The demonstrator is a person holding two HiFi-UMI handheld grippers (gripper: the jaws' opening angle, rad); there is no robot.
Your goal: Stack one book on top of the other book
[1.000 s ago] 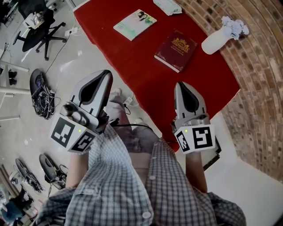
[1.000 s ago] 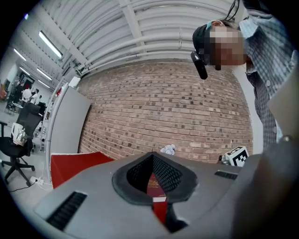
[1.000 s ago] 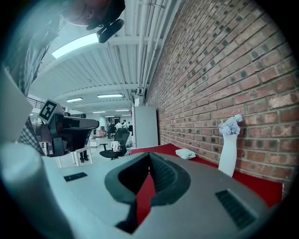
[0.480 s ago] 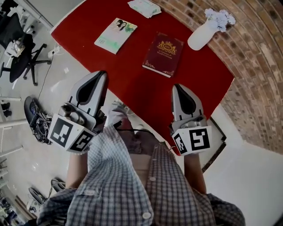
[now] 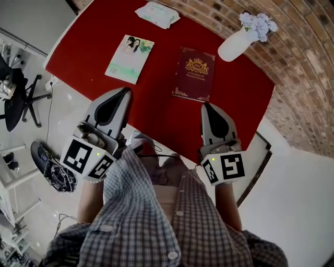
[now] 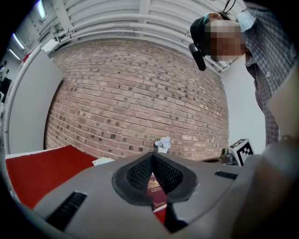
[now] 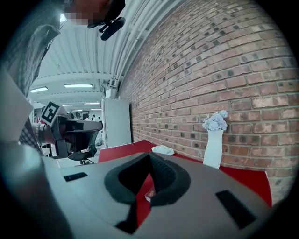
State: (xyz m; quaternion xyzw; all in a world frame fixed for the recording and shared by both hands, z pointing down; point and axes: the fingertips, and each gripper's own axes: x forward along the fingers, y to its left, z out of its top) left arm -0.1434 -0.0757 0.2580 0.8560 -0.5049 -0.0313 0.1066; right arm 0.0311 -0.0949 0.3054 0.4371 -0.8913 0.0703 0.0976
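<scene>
Stacking had not begun: the maroon book (image 5: 194, 74) and the pale book (image 5: 130, 58) lay apart on the red table (image 5: 156, 117). The left gripper (image 5: 125, 92) and right gripper (image 5: 206, 106) hovered short of them, both closed and empty.

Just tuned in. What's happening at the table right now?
A person stands at the red table with a hand-held gripper in each hand. The left hand-held gripper and right hand-held gripper are both shut and empty, at the table's near edge. The green book and maroon book lie flat and apart, untouched, so nothing is stacked yet. A vase and a wipes pack sit farther back.
</scene>
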